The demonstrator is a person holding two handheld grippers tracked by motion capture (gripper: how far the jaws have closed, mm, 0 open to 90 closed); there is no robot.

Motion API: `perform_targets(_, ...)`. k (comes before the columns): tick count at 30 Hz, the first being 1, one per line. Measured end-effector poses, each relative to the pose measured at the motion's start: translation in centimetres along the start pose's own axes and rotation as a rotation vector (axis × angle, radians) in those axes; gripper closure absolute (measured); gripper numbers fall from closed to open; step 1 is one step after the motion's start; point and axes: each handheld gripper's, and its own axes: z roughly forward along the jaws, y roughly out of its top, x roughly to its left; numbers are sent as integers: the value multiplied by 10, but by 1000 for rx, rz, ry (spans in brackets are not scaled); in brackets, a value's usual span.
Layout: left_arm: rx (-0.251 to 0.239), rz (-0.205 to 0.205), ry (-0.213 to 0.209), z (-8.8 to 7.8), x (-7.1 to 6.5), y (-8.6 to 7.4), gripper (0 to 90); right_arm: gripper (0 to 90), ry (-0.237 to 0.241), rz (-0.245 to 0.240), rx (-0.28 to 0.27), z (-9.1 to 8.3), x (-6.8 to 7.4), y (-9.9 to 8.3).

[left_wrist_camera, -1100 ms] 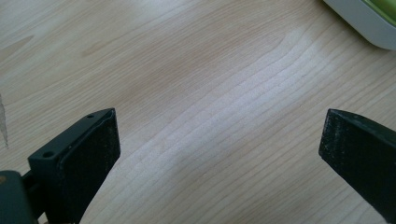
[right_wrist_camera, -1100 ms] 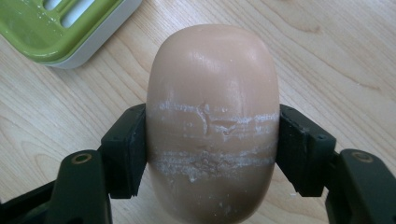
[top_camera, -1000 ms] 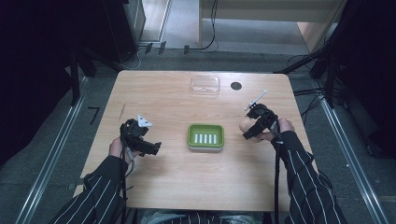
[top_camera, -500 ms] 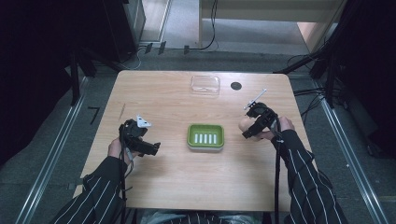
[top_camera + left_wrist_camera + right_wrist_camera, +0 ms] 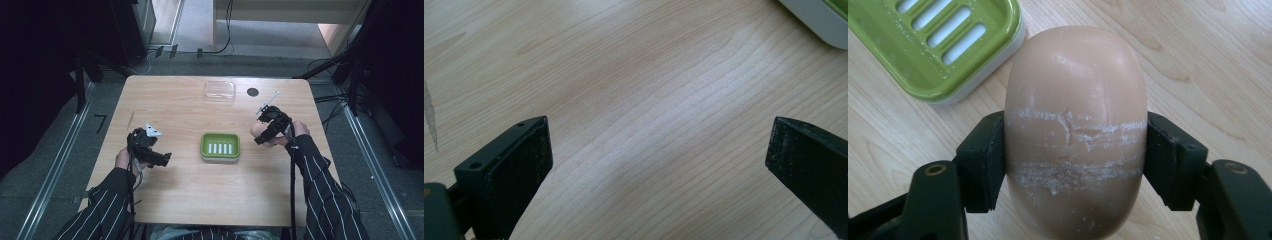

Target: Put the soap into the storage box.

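Right gripper view: the right gripper [image 5: 1075, 150] is clamped on a beige bar of soap [image 5: 1075, 130], one pad against each long side, above the wooden table [image 5: 1198, 60]. White scuff lines cross the bar. Green slotted soap dish [image 5: 933, 45] lies just beyond, apart from the soap. Left gripper view: the left gripper [image 5: 659, 160] stands wide open, holding nothing, over bare wood.

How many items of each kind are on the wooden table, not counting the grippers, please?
Green plastic slotted soap dish: 1
Peach oval soap bar: 1, held just above the table
Clear plastic lid: 1
Small black round disc: 1
Total: 4
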Motion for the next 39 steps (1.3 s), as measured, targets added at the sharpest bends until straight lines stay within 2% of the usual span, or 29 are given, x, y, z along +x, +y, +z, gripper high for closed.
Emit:
perform_targets(20,5,5,0,-1,0,0,0,342,15,-54,4,4,10,17)
perform_targets(29,5,-6,7,-3,1,-4,0,342,20,-64,7,4,12,21)
perform_targets(39,8,-24,16,-7,6,-11,0,342,29,-109,1,7,21,33)
